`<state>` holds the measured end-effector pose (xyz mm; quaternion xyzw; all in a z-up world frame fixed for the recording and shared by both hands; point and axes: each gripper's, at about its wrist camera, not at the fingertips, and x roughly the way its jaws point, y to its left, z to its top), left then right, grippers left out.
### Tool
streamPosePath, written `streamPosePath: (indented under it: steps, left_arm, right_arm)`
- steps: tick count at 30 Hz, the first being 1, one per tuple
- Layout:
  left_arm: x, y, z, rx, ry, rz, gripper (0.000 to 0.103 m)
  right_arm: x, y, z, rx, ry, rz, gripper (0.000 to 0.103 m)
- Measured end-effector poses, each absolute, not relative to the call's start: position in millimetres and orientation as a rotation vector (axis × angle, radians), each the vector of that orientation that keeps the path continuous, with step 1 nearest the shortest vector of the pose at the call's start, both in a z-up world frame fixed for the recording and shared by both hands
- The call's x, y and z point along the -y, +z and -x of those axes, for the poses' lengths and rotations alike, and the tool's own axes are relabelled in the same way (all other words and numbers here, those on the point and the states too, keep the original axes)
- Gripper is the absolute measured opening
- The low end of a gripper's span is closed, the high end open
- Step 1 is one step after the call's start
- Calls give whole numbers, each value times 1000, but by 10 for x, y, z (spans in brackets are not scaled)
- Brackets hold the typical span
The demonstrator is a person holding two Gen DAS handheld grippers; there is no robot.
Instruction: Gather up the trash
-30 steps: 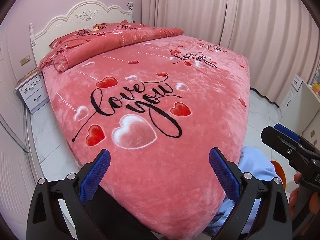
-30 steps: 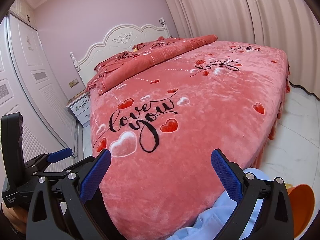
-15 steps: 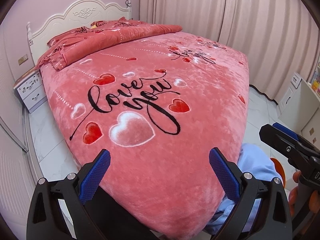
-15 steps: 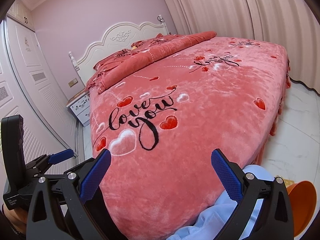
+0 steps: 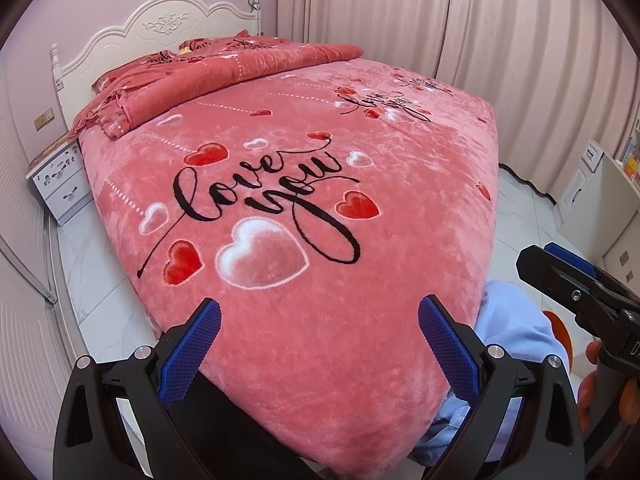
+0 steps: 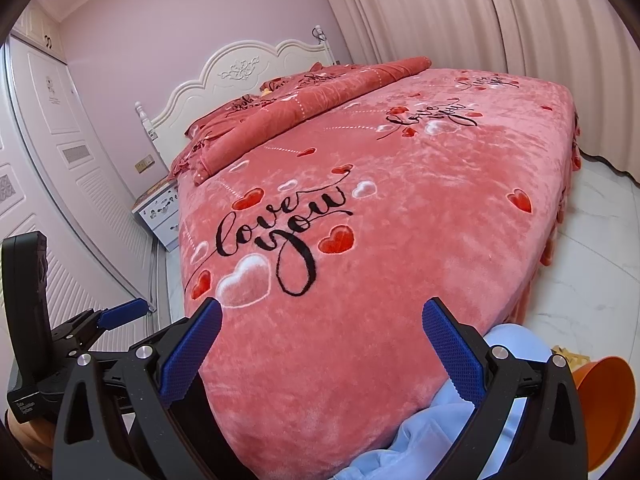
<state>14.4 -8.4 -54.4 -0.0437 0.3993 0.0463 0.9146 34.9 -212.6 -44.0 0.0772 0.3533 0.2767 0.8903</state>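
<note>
Both grippers hang at the foot corner of a bed (image 5: 360, 160) covered by a pink blanket (image 6: 400, 240) printed with hearts and the words "love you". The left gripper (image 5: 320, 344) has its blue-padded fingers (image 5: 192, 352) spread wide with nothing between them but the blanket's near corner below; the right gripper (image 6: 322, 344) is spread just as wide and likewise holds nothing. The blanket's top is flat and bare from the foot up to a folded quilt (image 5: 224, 76) lying against the white headboard (image 5: 160, 28). Open floor (image 6: 592, 240) of pale marble tile runs along the bed's right edge up to the curtains (image 6: 520, 20); a narrower strip of floor on the left side lies between the bed and a white wardrobe (image 6: 60, 140), ending at a nightstand (image 5: 60, 184). A white cabinet (image 5: 592, 200) stands at the far right in the left wrist view. An orange bin (image 6: 604, 408) sits on the floor low and to the right of the right gripper's fingers, with some yellowish scraps (image 6: 568, 354) just beside its rim; what they are cannot be told. A light blue cloth (image 6: 440, 432) hangs at the bed's corner, beneath the right fingers.
</note>
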Motion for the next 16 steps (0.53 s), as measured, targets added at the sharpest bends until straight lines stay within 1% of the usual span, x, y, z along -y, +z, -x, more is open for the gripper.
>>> streamPosePath:
  steps: [16]
  left_arm:
    - [35,-639,-187,-866,101,90,97]
  right_arm:
    - [2115,-502,-368,-750,572,-166,98]
